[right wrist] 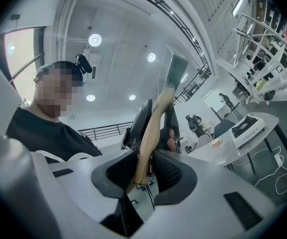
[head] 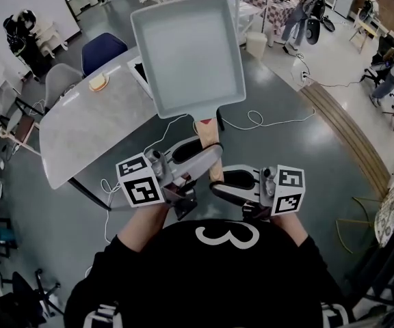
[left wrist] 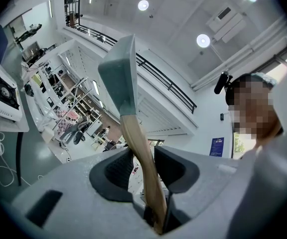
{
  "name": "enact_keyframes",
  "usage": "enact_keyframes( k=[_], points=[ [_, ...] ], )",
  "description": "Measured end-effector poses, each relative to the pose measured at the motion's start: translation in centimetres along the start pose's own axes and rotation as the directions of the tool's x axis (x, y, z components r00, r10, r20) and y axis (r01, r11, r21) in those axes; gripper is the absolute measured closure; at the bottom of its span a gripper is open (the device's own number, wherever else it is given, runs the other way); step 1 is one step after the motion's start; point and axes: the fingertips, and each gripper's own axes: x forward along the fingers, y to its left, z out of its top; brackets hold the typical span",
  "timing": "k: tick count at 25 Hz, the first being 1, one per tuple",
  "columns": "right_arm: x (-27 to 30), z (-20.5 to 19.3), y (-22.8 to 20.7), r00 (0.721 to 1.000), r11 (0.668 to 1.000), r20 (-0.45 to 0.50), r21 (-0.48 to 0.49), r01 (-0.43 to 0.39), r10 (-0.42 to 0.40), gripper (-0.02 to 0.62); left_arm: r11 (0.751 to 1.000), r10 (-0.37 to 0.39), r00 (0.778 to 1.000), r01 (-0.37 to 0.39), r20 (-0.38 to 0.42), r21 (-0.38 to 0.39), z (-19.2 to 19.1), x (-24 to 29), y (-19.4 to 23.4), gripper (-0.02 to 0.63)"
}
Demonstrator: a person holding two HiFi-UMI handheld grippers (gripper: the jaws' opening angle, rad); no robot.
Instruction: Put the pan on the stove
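Note:
I hold a grey square pan (head: pixel 187 50) up in the air by its wooden handle (head: pixel 209 139). My left gripper (head: pixel 207 157) is shut on the handle from the left. Just below it, my right gripper (head: pixel 217 183) is shut on the handle's end from the right. In the left gripper view the handle (left wrist: pixel 138 153) runs up between the pads to the pan (left wrist: pixel 121 76). The right gripper view shows the handle (right wrist: pixel 151 133) clamped, with the left gripper's fingers (right wrist: pixel 142 118) above. The white stove (left wrist: pixel 4 91) sits on the table (head: pixel 87 121) ahead; the pan mostly hides the stove (head: pixel 140 70) in the head view.
An orange and white item (head: pixel 98 82) lies on the table. A blue chair (head: pixel 101 50) and a grey chair (head: pixel 60 77) stand behind it. Cables (head: pixel 258 121) trail over the floor, with a white bin (head: pixel 256 44) beyond. People stand far off.

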Motion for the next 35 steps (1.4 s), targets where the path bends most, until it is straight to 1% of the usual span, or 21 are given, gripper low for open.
enact_keyframes(
  k=[4,12,15,18,22,24,35],
  points=[
    [0.0,-0.1,-0.1,1.0,1.0,-0.001,-0.001,0.004,-0.004,0.509,1.0,-0.002,1.0,0.002,-0.002,0.004,-0.1,0.0,0.1,0.465],
    [-0.1,-0.8,-1.0,1.0,1.0,0.005,0.014,0.017,-0.017,0.509,1.0,-0.012,1.0,0.012,-0.013,-0.011,-0.7,-0.2,1.2,0.463],
    [-0.6,-0.8,-2.2,1.0,1.0,0.004,0.006,0.02,-0.02,0.509,1.0,-0.02,1.0,0.02,-0.009,-0.006,-0.8,0.3,2.2,0.463],
    [-0.8,-0.9,-4.2,1.0,1.0,0.001,0.008,0.025,-0.025,0.509,1.0,-0.021,1.0,0.021,-0.011,0.001,-1.0,0.8,4.1,0.463],
    [-0.7,3.6,-8.5,1.0,0.999,-0.003,0.028,0.028,-0.028,0.509,1.0,-0.013,1.0,0.013,-0.008,-0.014,2.8,3.9,8.0,0.463],
    [-0.5,4.8,-10.3,1.0,0.999,-0.006,0.037,0.028,-0.027,0.509,1.0,-0.006,1.0,0.006,-0.005,-0.021,4.0,4.7,9.7,0.463],
    [1.4,8.0,-18.9,0.999,0.997,-0.032,0.072,0.009,-0.006,0.509,0.998,0.042,0.999,-0.041,0.02,-0.047,8.0,6.1,18.3,0.463]
  ],
)
